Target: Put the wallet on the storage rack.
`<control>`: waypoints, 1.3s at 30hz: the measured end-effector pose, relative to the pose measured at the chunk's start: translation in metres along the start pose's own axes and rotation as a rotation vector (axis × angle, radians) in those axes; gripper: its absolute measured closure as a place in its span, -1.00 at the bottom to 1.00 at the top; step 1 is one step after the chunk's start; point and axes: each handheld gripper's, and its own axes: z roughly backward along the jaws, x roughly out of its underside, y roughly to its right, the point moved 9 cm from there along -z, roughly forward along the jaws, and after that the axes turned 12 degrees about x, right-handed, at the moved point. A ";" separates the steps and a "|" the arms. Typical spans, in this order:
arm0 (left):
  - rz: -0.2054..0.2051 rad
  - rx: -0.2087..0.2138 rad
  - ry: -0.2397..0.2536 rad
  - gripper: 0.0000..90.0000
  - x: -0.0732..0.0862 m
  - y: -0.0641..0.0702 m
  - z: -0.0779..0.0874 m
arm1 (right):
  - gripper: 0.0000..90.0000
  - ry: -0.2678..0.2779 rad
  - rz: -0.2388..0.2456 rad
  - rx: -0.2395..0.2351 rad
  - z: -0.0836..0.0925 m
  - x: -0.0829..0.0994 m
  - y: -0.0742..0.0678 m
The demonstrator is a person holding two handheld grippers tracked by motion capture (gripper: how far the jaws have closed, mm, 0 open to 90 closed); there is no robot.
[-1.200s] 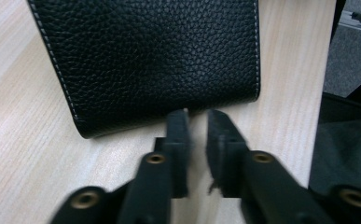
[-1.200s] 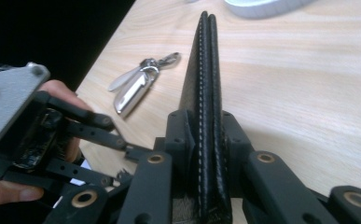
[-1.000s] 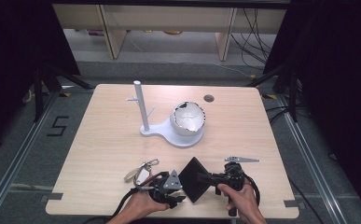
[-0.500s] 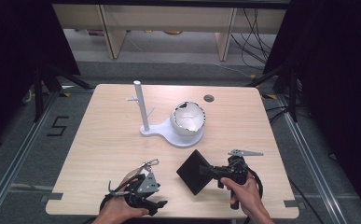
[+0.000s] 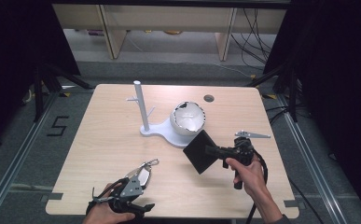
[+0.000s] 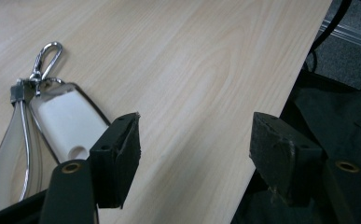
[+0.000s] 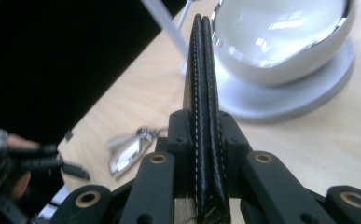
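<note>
Near the surface's [image 5: 99, 140] front edge, the keychain [image 5: 141, 173] lay just beyond the spread left tongs [image 5: 134, 212], while the right tongs [image 5: 215, 151] pinched a black wallet [image 5: 199, 150].

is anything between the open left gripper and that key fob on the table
Nothing visible. The left gripper is open just beside the key fob, with bare table around them. The right gripper, shut on the black wallet, is well off to the side.

Light wood table [image 5: 103, 140] w/ white stand [image 5: 162, 133] & key fob [image 5: 141, 173] on it
</note>
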 end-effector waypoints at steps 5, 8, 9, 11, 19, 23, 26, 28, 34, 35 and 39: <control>0.010 -0.020 0.001 -0.30 0.006 -0.004 0.004 | 0.76 0.036 0.014 0.020 0.001 -0.019 0.009; 0.031 -0.031 0.015 -0.32 0.009 -0.008 0.009 | 0.76 0.038 -0.031 0.033 0.003 -0.036 0.014; 0.031 -0.031 0.015 -0.33 0.009 -0.008 0.009 | 0.76 0.038 -0.031 0.033 0.003 -0.036 0.014; 0.048 -0.045 0.018 -0.33 0.011 -0.010 0.011 | 0.76 0.056 -0.012 0.048 0.002 -0.044 0.020; 0.038 -0.050 -0.002 -0.34 0.016 -0.012 0.009 | 0.76 0.084 -0.026 0.086 -0.006 -0.080 0.034; 0.051 -0.050 -0.004 -0.34 0.017 -0.011 0.008 | 0.76 0.097 -0.022 0.107 -0.013 -0.094 0.039; 0.062 -0.045 0.008 -0.34 0.017 -0.010 0.009 | 0.76 0.100 -0.041 0.109 -0.016 -0.102 0.038; 0.065 -0.054 0.005 -0.34 0.017 -0.012 0.009 | 0.76 0.100 -0.051 0.114 -0.020 -0.106 0.038; 0.055 -0.053 0.003 -0.34 0.017 -0.012 0.010 | 0.76 0.091 -0.069 0.143 -0.035 -0.115 0.044; 0.055 -0.053 0.003 -0.34 0.017 -0.012 0.010 | 0.76 0.091 -0.069 0.143 -0.035 -0.115 0.044; 0.059 -0.051 -0.001 -0.34 0.019 -0.012 0.009 | 0.76 0.080 -0.090 0.151 -0.050 -0.119 0.049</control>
